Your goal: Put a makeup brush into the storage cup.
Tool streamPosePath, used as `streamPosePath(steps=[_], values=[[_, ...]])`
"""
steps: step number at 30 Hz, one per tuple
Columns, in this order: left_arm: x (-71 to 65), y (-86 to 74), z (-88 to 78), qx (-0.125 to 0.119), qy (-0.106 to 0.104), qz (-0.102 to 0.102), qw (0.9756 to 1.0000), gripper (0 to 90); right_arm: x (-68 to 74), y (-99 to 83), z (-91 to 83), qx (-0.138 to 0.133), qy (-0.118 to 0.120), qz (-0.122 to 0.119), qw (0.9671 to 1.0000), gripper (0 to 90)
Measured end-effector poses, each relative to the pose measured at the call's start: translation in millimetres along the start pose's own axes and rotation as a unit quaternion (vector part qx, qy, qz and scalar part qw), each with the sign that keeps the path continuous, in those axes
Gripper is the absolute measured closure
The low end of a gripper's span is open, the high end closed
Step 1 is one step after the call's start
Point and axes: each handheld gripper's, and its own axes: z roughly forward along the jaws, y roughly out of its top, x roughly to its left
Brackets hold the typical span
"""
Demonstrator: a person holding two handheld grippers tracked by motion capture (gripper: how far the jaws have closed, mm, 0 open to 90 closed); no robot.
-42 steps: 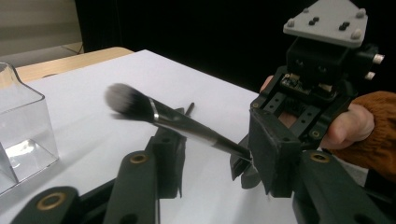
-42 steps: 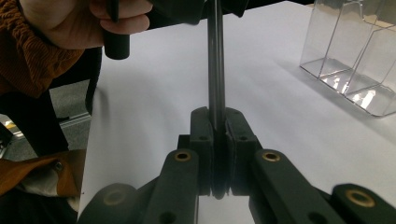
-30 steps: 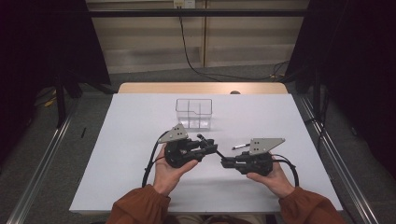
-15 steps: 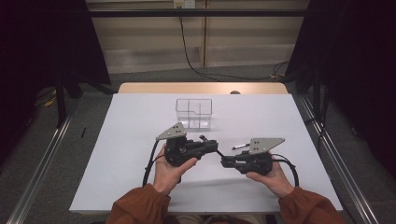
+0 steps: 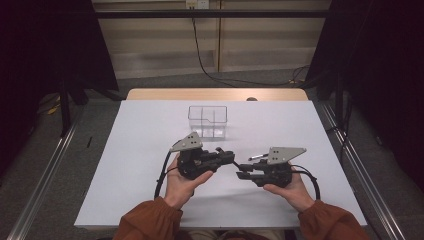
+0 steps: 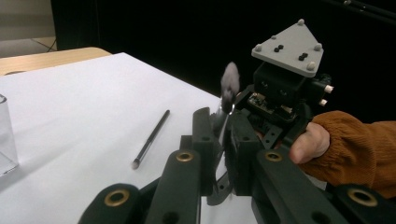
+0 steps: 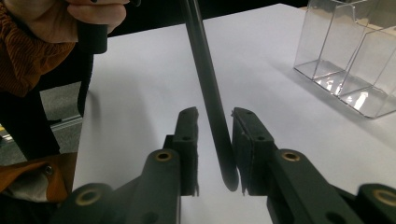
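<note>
A white-topped table (image 5: 150, 150) carries a clear plastic organizer (image 5: 208, 120) at twelve o'clock and a slim makeup brush (image 6: 150, 139)

The makeup brush (image 7: 210, 98) handle is cut off by the right gripper view's top edge.

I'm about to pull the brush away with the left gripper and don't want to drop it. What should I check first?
1. Left gripper shut on the makeup brush, just below its bristles: ok.
2. Right gripper released: its jaws have just been opening and a gap shows beside the handle; whether the other pad is free: cannot tell.
3. Clear organizer upright on the table, open side up: ok.
4. Second brush lies flat, apart from both grippers: ok.
5. Way from grippers to organizer free of things: ok.
</note>
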Motion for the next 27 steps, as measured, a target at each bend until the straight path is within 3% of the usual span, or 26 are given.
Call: streamPosePath(steps=[8, 14, 21, 27], values=[[0.7, 0.5, -0.3, 0.007, 0.0, 0.002, 1.0, 83.9, -1.5, 0.3, -1.9, -0.007, -0.002, 0.009, 0.9999, 59.2], [0.8, 1.9, -2.4, 0.013, 0.004, 0.006, 0.9999, 83.9, -1.9, 0.8, -3.5, -0.015, -0.014, 0.021, 0.9996, 34.2], [1.4, 3.0, -4.2, 0.017, 0.009, 0.011, 0.9998, 83.9, -2.6, 2.0, -5.7, -0.024, -0.027, 0.025, 0.999, 22.5], [1.5, 4.1, -5.1, 0.022, 0.016, 0.012, 0.9995, 83.9, -4.2, 2.9, -7.6, -0.029, -0.033, 0.045, 0.998, 8.3]])
